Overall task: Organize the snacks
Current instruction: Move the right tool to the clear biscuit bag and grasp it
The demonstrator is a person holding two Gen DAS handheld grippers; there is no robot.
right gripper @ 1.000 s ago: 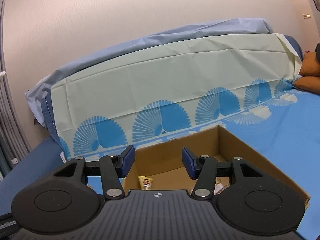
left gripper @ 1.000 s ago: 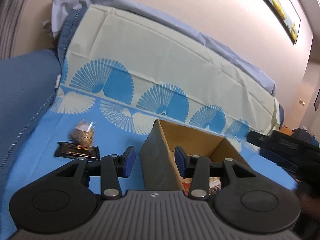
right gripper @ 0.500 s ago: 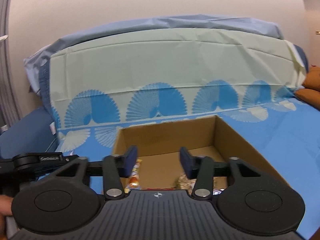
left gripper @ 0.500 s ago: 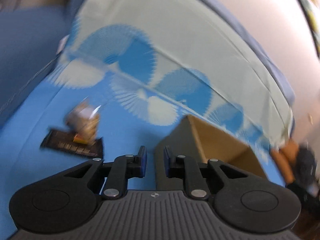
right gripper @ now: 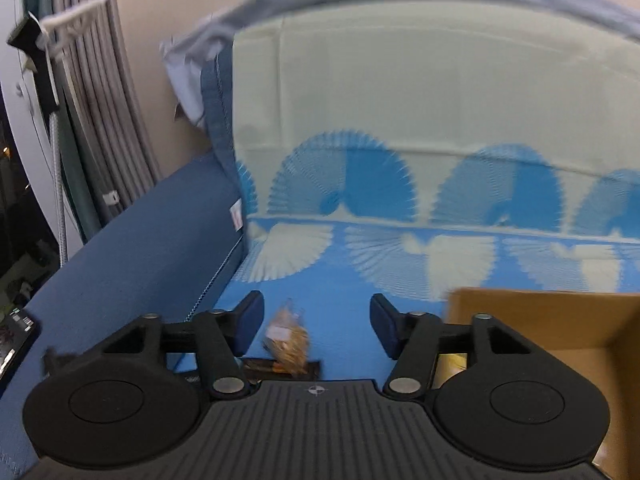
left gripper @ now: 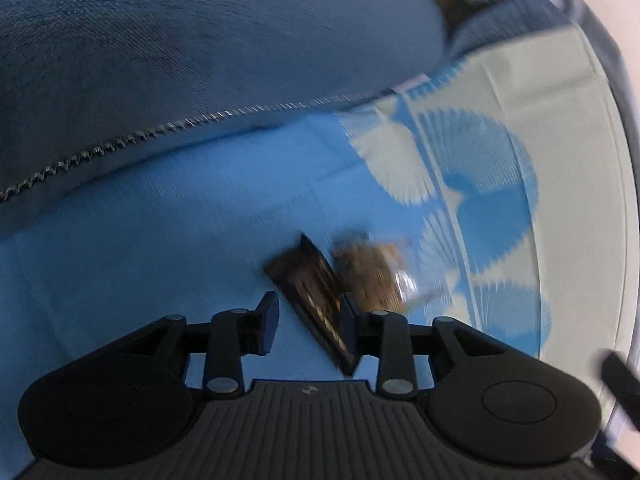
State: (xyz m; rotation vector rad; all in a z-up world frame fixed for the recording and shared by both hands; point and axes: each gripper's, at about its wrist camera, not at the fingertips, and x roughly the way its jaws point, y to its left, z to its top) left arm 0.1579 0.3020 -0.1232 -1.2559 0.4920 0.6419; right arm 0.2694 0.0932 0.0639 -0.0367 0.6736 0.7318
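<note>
A dark flat bar wrapper (left gripper: 310, 290) and a clear bag of brown snacks (left gripper: 372, 276) lie side by side on the blue patterned cloth (left gripper: 180, 208). My left gripper (left gripper: 308, 322) hangs just over the bar, tilted sideways. Its jaws are opening; the bar shows between them, close to the right finger (left gripper: 349, 326), with no pad pressing on it. My right gripper (right gripper: 316, 322) is farther back, jaws opening and empty, with the snack bag (right gripper: 290, 340) and the bar (right gripper: 280, 368) on the cloth below. The cardboard box (right gripper: 540, 320) stands to its right, a yellow packet (right gripper: 452, 364) inside.
A dark blue sofa arm (left gripper: 200, 48) with a stitched seam borders the cloth on the snacks' side. The draped backrest (right gripper: 420, 92) rises behind. Grey curtains (right gripper: 100, 100) hang at the left, and a dark device (right gripper: 14, 334) lies on the sofa arm (right gripper: 132, 248).
My left gripper rolled and dropped from beside the box to the bar and the snack bag; its jaws narrowed, then widened. My right gripper swung left off the box toward the same snacks, jaws wider.
</note>
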